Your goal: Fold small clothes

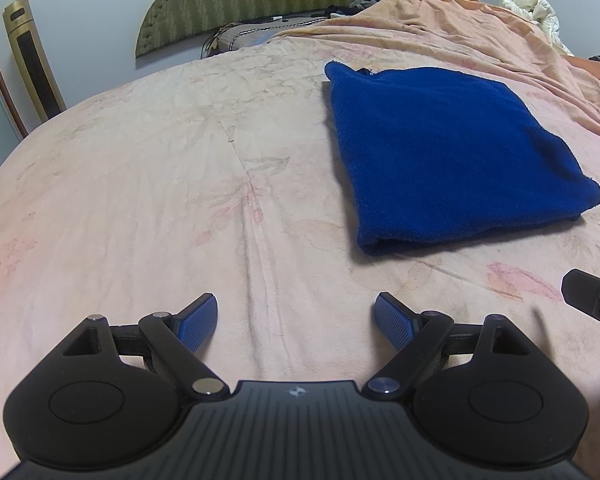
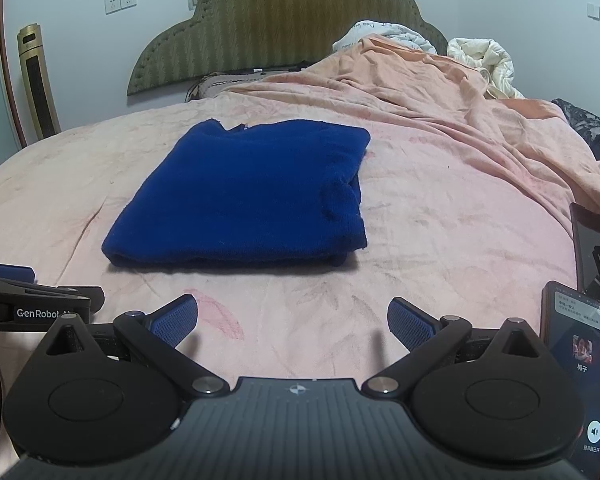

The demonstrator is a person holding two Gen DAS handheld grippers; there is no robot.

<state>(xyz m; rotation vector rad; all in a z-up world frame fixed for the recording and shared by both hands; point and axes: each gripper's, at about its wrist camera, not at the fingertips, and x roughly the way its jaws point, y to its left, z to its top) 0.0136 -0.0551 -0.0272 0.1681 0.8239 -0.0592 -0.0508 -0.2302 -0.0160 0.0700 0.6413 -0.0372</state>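
The folded blue sweater (image 2: 240, 196) lies on the bed (image 2: 440, 240), ahead of both tools and apart from them. The left tool (image 1: 296, 322) and right tool (image 2: 293, 322) are spread wide, pinching nothing.

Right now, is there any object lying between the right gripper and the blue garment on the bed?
No, nothing visible. Between the open right gripper and the folded blue garment there is only bare pink bedsheet. The two phones lie off to its right, and the left gripper is off to its left.
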